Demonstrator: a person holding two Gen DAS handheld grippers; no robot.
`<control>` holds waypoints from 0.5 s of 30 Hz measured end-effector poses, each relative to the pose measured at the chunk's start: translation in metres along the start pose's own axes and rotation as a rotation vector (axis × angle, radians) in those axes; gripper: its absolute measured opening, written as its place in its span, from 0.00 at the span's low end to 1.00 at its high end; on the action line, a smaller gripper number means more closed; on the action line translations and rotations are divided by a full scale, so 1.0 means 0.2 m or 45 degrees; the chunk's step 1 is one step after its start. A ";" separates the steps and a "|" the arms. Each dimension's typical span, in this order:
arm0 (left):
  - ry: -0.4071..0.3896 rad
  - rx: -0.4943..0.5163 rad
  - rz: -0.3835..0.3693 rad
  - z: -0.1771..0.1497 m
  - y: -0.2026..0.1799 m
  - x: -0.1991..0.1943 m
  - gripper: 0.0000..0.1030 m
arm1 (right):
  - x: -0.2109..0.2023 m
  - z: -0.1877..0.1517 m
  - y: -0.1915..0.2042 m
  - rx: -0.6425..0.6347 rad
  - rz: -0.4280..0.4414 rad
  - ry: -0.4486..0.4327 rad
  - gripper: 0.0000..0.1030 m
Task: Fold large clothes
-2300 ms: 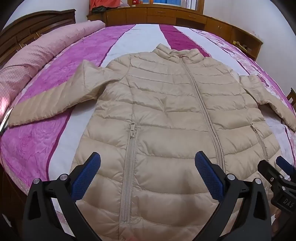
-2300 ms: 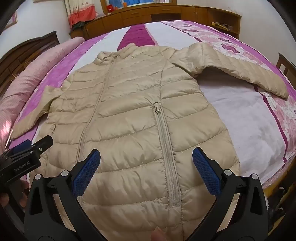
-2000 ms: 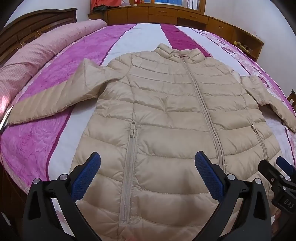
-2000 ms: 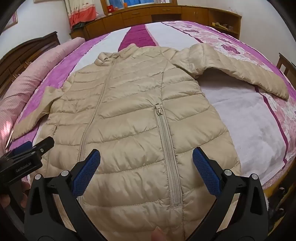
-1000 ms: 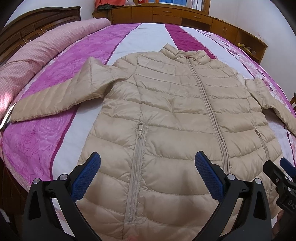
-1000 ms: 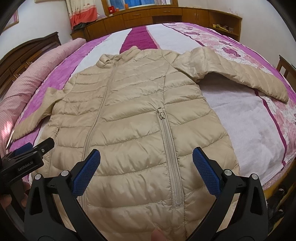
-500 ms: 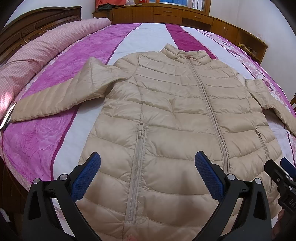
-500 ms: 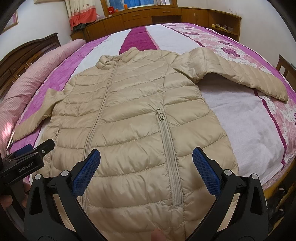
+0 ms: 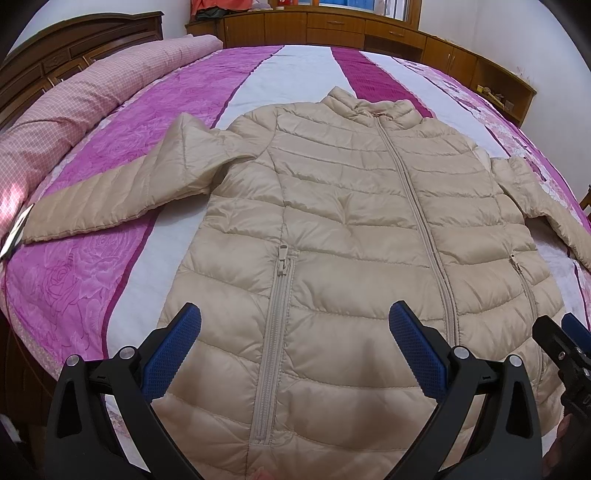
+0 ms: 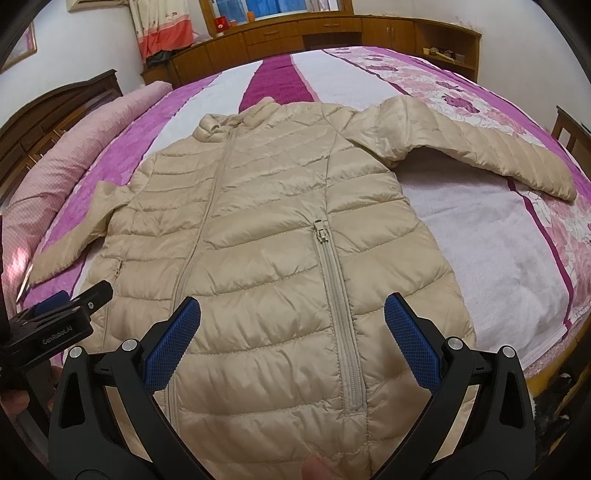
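A beige quilted puffer jacket (image 9: 351,221) lies flat, front up and zipped, on the bed; it also shows in the right wrist view (image 10: 266,229). Its sleeves (image 9: 110,192) (image 10: 480,147) spread out to both sides. My left gripper (image 9: 295,332) is open and empty, held above the jacket's lower left part near the pocket zip (image 9: 275,332). My right gripper (image 10: 291,328) is open and empty above the lower right part near the other pocket zip (image 10: 336,295). Each gripper shows at the edge of the other's view.
The bed has a purple, white and floral pink cover (image 9: 92,266) (image 10: 498,236). A rolled pink checked quilt (image 9: 74,103) lies along the left by the dark headboard (image 9: 55,55). Wooden cabinets (image 10: 332,33) stand at the back. A chair (image 10: 572,129) is at the right.
Both grippers have drawn back and up a little from the jacket, so more of the bed shows. Jaws stay open; the jacket has not moved.
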State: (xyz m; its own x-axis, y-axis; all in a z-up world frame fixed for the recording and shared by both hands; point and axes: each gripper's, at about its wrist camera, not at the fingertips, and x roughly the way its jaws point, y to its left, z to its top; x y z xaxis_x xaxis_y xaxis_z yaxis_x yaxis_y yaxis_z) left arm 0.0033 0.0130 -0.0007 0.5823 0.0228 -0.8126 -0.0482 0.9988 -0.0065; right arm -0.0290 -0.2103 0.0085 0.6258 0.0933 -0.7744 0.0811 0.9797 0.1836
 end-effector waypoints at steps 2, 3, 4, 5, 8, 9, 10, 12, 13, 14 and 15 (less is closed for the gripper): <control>0.000 0.000 0.002 0.00 0.00 0.00 0.95 | -0.01 0.00 0.00 0.004 0.004 -0.002 0.96; -0.001 0.001 0.004 0.00 0.00 0.00 0.95 | -0.01 0.01 -0.01 0.006 0.006 -0.003 0.96; 0.000 0.001 0.007 0.00 0.01 0.00 0.95 | -0.01 0.01 -0.01 0.009 0.007 -0.003 0.96; 0.001 0.002 0.010 0.00 0.01 0.00 0.95 | -0.01 0.01 -0.01 0.012 0.011 -0.004 0.96; 0.004 0.000 0.018 0.01 0.00 0.00 0.95 | -0.03 0.02 -0.02 0.017 0.021 -0.012 0.96; 0.004 0.000 0.018 0.01 0.00 -0.01 0.95 | -0.04 0.02 -0.02 0.019 0.022 -0.015 0.96; 0.003 0.002 0.019 0.01 0.00 -0.01 0.95 | -0.04 0.03 -0.03 0.021 0.024 -0.019 0.96; 0.003 0.008 0.023 0.02 -0.01 -0.02 0.95 | -0.06 0.04 -0.04 0.030 0.032 -0.025 0.96; 0.002 0.013 0.025 0.02 -0.02 -0.02 0.95 | -0.07 0.05 -0.06 0.039 0.036 -0.029 0.96; 0.002 0.015 0.026 0.03 -0.03 -0.03 0.95 | -0.08 0.06 -0.07 0.048 0.041 -0.034 0.96; 0.001 0.018 0.028 0.03 -0.03 -0.03 0.95 | -0.09 0.06 -0.08 0.055 0.044 -0.040 0.96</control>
State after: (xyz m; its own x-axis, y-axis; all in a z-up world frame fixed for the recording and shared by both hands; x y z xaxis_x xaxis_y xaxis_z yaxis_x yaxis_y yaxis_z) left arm 0.0056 0.0063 0.0082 0.5808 0.0450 -0.8128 -0.0498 0.9986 0.0198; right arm -0.0316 -0.2306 0.0270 0.6526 0.1208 -0.7480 0.0919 0.9673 0.2364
